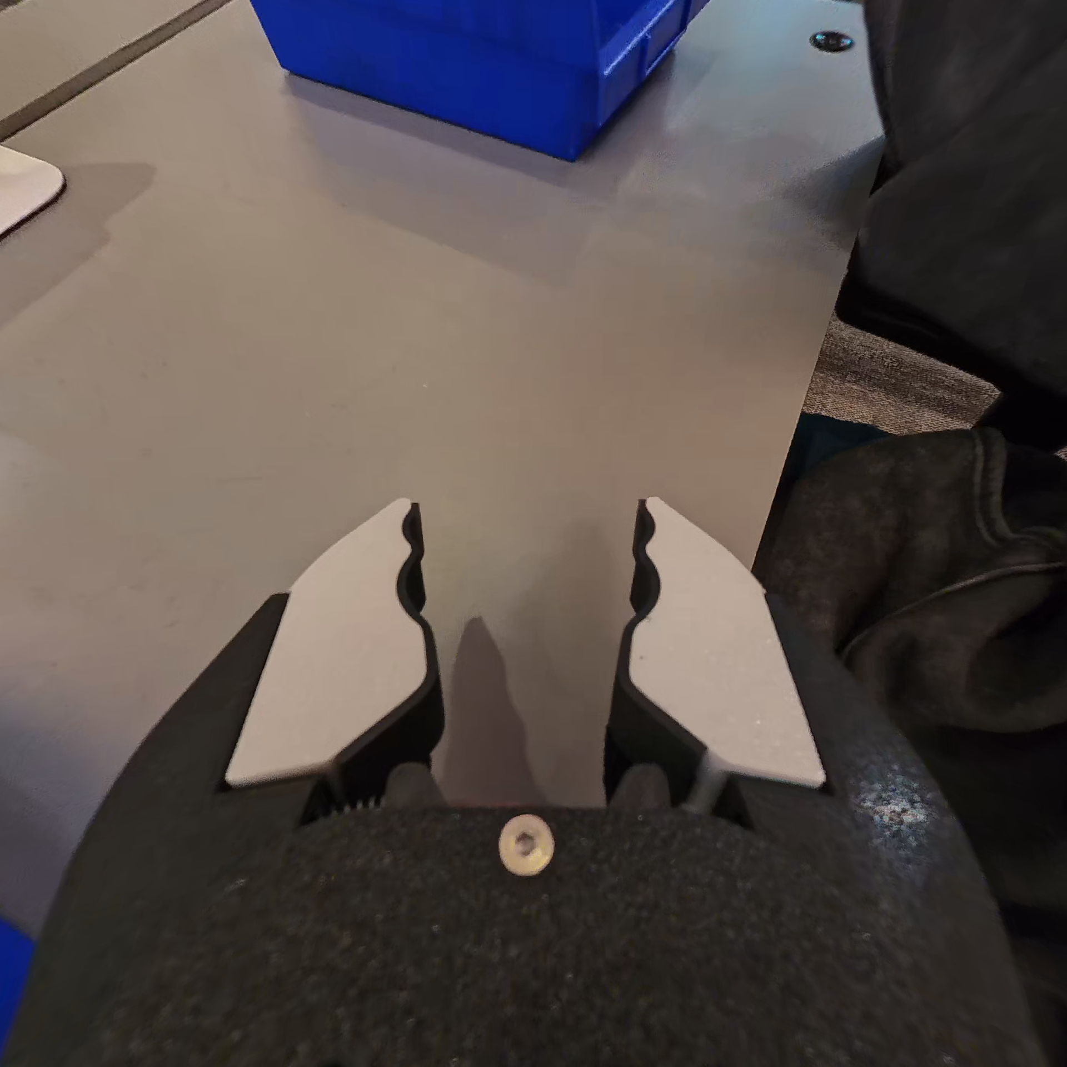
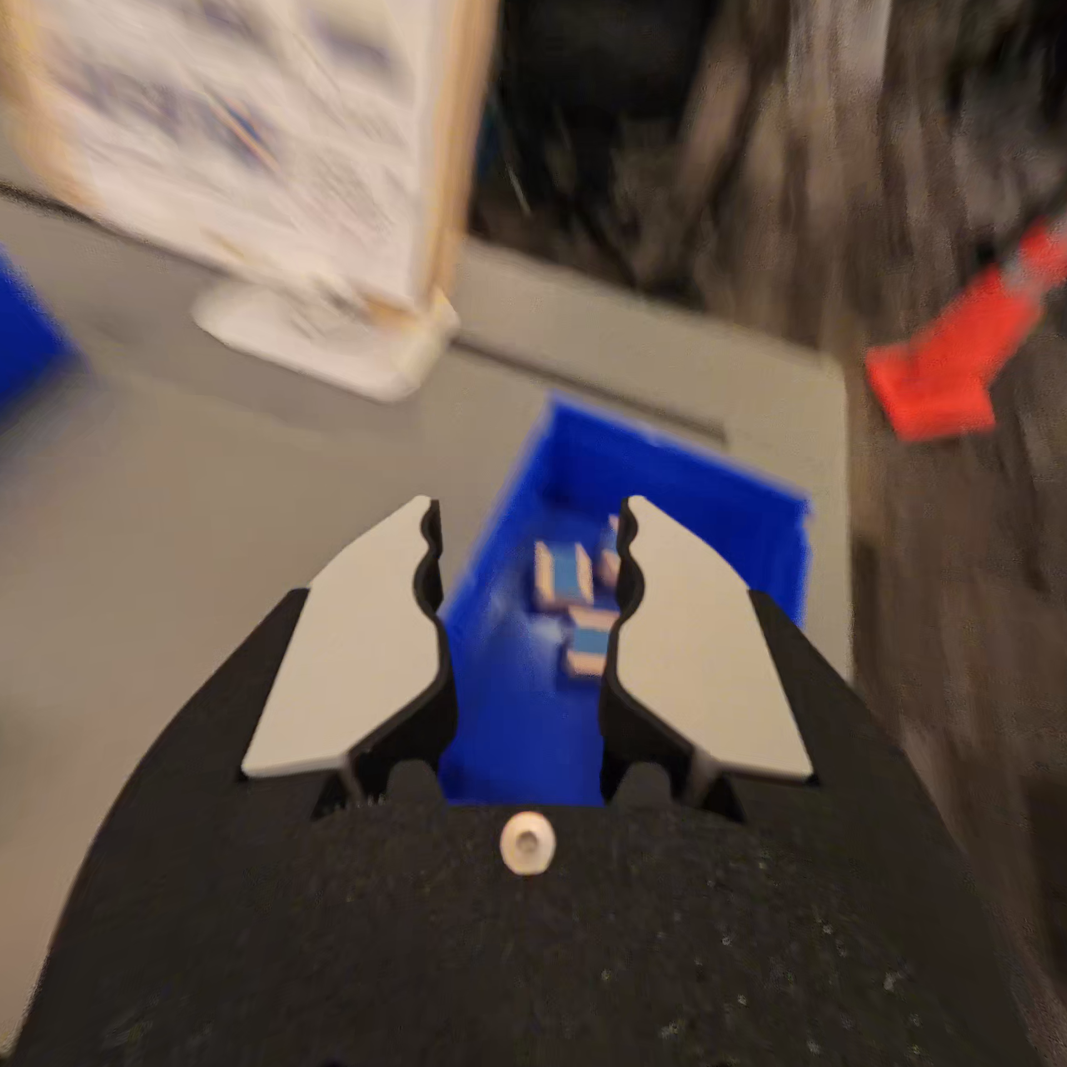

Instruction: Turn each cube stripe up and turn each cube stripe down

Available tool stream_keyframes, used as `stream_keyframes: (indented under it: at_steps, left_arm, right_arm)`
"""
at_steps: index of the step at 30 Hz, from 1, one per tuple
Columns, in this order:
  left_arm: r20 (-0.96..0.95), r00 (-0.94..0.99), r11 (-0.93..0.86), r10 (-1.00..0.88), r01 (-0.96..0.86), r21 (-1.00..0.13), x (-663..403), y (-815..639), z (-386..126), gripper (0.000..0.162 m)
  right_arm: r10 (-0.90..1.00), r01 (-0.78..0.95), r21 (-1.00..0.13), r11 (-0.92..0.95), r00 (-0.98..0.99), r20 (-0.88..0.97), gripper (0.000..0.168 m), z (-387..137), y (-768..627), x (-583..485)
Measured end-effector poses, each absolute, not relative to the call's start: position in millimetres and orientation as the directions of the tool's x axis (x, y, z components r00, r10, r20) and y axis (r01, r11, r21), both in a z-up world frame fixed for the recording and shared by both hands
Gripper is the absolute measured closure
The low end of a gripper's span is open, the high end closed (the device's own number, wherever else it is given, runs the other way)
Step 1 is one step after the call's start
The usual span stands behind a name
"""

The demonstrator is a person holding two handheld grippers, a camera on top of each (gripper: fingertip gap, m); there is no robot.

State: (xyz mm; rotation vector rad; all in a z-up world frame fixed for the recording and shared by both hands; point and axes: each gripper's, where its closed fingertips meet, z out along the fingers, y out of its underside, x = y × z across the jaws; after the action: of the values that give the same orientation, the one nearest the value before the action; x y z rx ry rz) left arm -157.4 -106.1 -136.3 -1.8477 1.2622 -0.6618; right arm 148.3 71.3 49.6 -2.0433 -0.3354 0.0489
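Grey table (image 1: 404, 346) lies bare under our left gripper (image 1: 528, 508), jaws apart and empty; a blue bin (image 1: 462, 75) sits at 12 o'clock. Our right gripper (image 2: 528, 502), also spread and empty, hangs over another bin (image 2: 681, 479) holding striped cubes (image 2: 563, 574). A white stand (image 2: 323, 323) sits at 11 o'clock.

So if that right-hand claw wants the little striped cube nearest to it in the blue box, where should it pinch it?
Probably from straight above, since the blue bin walls block any sideways approach. The nearest cube lies flat with its stripe facing up, so the open right gripper should close on two opposite side faces. The picture is blurred, so exact edges are uncertain.
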Motion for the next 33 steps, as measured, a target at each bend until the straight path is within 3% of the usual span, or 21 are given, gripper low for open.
stream_keyframes:
  at_steps: [2, 4, 7, 9, 11, 14, 17, 20, 22, 24, 28, 33]
  left_arm:
    - [0.005, 0.369, -0.207, -0.930, -0.512, -0.834, -158, -107, -135, 0.093]
    - [0.027, 0.365, -0.222, -0.931, -0.505, -0.834, -158, -109, -134, 0.093]
    - [0.065, 0.356, -0.245, -0.932, -0.490, -0.837, -157, -114, -131, 0.094]
    - [0.076, 0.347, -0.250, -0.935, -0.492, -0.834, -157, -117, -130, 0.094]
    - [0.092, 0.335, -0.256, -0.938, -0.486, -0.835, -158, -119, -124, 0.094]
    - [0.210, 0.267, -0.316, -0.941, -0.461, -0.829, -168, -130, -99, 0.093]
    - [0.280, 0.264, -0.368, -0.923, -0.389, -0.845, -215, -114, -45, 0.094]
    - [0.111, 0.452, -0.356, -0.885, -0.504, -0.787, -284, -49, -29, 0.094]
    - [-0.123, 0.564, -0.338, -0.817, -0.640, -0.690, -333, 12, -41, 0.094]
    - [-0.207, 0.655, -0.471, -0.727, -0.694, -0.545, -374, 62, -69, 0.094]
    - [-0.039, 0.797, -0.731, -0.603, -0.571, -0.374, -388, 99, -126, 0.090]
    - [0.059, 0.887, -0.834, -0.458, -0.406, -0.373, -380, 124, -157, 0.075]
  right_arm:
    - [0.424, 0.180, -0.977, -0.113, 0.898, 0.117, 0.113, 95, 42, 90]
    - [0.552, 0.077, -0.993, 0.084, 0.826, 0.111, 0.116, 101, 9, 34]
    - [0.639, -0.013, -0.999, -0.048, 0.768, -0.041, 0.130, 19, -29, -27]
    - [0.687, 0.032, -0.990, -0.139, 0.723, -0.073, 0.125, -45, -52, -61]
    - [0.722, 0.052, -0.978, -0.201, 0.683, -0.112, 0.119, -74, -70, -81]
    - [0.761, 0.044, -0.976, -0.212, 0.634, -0.137, 0.115, -73, -84, -95]
    - [0.751, 0.124, -0.977, -0.174, 0.658, -0.051, 0.112, -75, -82, -93]
    - [0.754, 0.133, -0.972, -0.196, 0.654, -0.062, 0.112, -83, -81, -92]
    - [0.767, 0.109, -0.962, -0.251, 0.628, -0.129, 0.112, -90, -80, -95]
    - [0.769, 0.097, -0.945, -0.312, 0.611, -0.191, 0.112, -98, -79, -97]
    - [0.761, 0.103, -0.908, -0.406, 0.589, -0.273, 0.112, -113, -79, -98]
    - [0.765, 0.102, -0.900, -0.423, 0.573, -0.295, 0.113, -114, -81, -98]
